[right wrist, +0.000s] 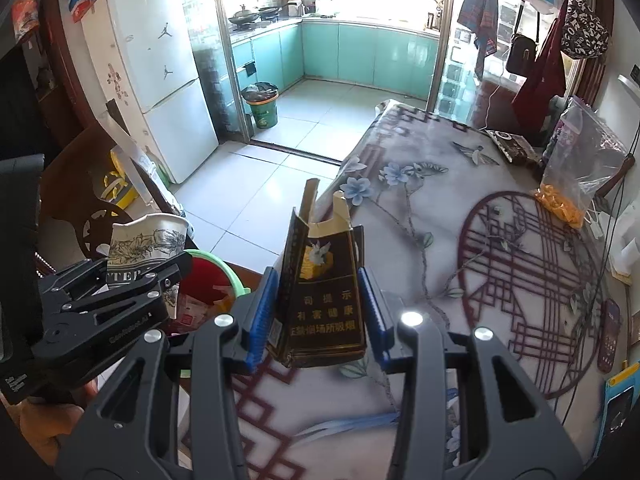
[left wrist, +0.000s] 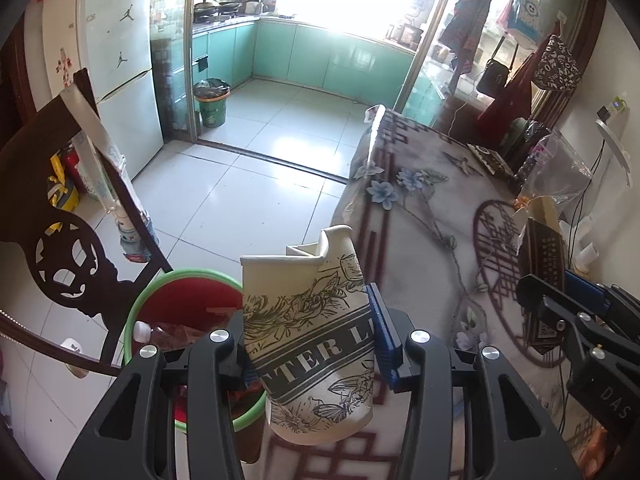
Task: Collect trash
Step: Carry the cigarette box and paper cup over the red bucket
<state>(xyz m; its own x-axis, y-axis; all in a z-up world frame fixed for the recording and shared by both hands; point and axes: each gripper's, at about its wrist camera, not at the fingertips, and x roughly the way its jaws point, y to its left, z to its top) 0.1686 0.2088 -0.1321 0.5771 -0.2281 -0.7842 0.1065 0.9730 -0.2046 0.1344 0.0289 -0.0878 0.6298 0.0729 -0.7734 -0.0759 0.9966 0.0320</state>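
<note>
My left gripper [left wrist: 310, 340] is shut on a crumpled paper cup [left wrist: 308, 320] with grey flower print, held at the table's left edge beside the red bin with a green rim [left wrist: 140, 304]. My right gripper [right wrist: 316, 316] is shut on an open dark cigarette pack [right wrist: 320, 292], held above the table's front left part. The right gripper with the pack [left wrist: 546, 264] also shows at the right of the left wrist view. The left gripper with the cup [right wrist: 148, 244] shows at the left of the right wrist view, over the bin [right wrist: 212, 276].
The table has a flowered cloth [right wrist: 440, 208]. On it lie a plastic bag with orange bits [right wrist: 576, 176], a dark packet [right wrist: 512, 144] and a phone [right wrist: 608, 332]. A dark carved chair [left wrist: 68, 248] stands left of the bin. A fridge [right wrist: 160, 80] and a green bucket [right wrist: 262, 104] are farther off.
</note>
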